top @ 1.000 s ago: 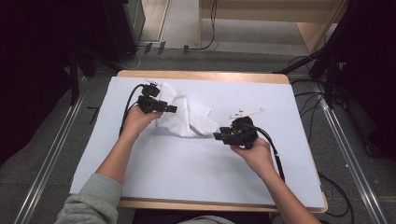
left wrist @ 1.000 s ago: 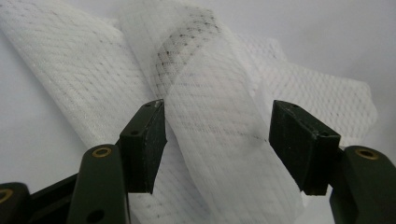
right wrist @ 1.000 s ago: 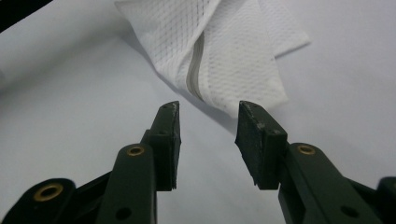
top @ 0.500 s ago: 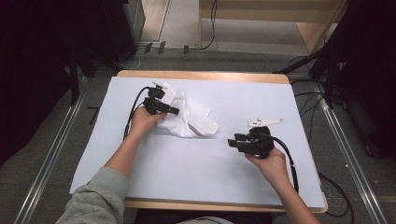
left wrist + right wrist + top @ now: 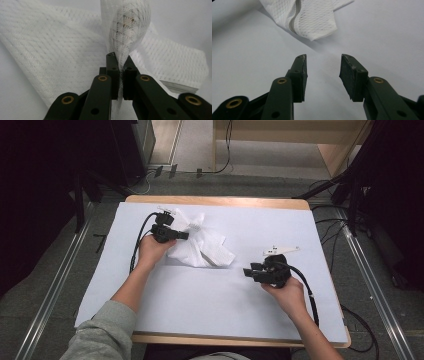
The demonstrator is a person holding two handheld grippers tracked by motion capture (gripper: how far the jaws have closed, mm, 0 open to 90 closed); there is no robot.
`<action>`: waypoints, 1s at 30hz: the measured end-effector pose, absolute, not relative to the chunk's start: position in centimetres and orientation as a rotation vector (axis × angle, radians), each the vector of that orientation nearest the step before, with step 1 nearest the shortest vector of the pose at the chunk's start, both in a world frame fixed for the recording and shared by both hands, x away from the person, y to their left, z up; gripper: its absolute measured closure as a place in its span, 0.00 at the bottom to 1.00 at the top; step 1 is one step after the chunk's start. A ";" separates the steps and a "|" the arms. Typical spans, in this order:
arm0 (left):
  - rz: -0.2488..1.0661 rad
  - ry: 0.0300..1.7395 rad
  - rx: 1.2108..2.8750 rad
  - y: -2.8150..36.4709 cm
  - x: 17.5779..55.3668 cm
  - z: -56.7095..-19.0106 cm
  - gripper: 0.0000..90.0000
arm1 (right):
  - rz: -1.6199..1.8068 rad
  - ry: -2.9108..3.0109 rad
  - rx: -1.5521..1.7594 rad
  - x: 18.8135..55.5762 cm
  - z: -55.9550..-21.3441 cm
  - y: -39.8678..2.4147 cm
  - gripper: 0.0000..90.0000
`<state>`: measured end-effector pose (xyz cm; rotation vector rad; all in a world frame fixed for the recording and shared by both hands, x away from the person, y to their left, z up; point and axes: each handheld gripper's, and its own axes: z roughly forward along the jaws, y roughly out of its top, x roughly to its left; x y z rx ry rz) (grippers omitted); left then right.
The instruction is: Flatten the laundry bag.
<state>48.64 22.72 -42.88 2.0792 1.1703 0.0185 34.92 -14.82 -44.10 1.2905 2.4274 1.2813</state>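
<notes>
White mesh cloth (image 5: 202, 245) lies crumpled on the white-covered tabletop (image 5: 210, 305), toward its far left. Left gripper (image 5: 176, 235) has just been closing, and its jaws now pinch a raised fold of the cloth. Right gripper (image 5: 248, 271) hovers near the cloth's corner, jaws apart with nothing between them.

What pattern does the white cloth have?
The cloth has a fine mesh pattern, clearest in the left gripper view.

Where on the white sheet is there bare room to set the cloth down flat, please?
The widest bare patch lies between the cloth and the white sheet's near edge, left of the right gripper. The far right corner is bare too. It is crowded at far left, where the left gripper pinches the cloth.
</notes>
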 end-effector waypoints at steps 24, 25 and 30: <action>0.011 0.946 2.126 22.1 41.4 -39.2 0.91 | 1.266 2.385 1.337 36.3 -44.5 -15.4 0.67; 0.001 0.937 2.126 22.1 41.0 -39.2 0.91 | 1.268 2.385 1.336 36.4 -44.5 -15.3 0.67; -0.029 0.917 2.159 22.0 39.4 -39.6 0.90 | 1.261 2.394 1.318 36.7 -44.6 -15.0 0.67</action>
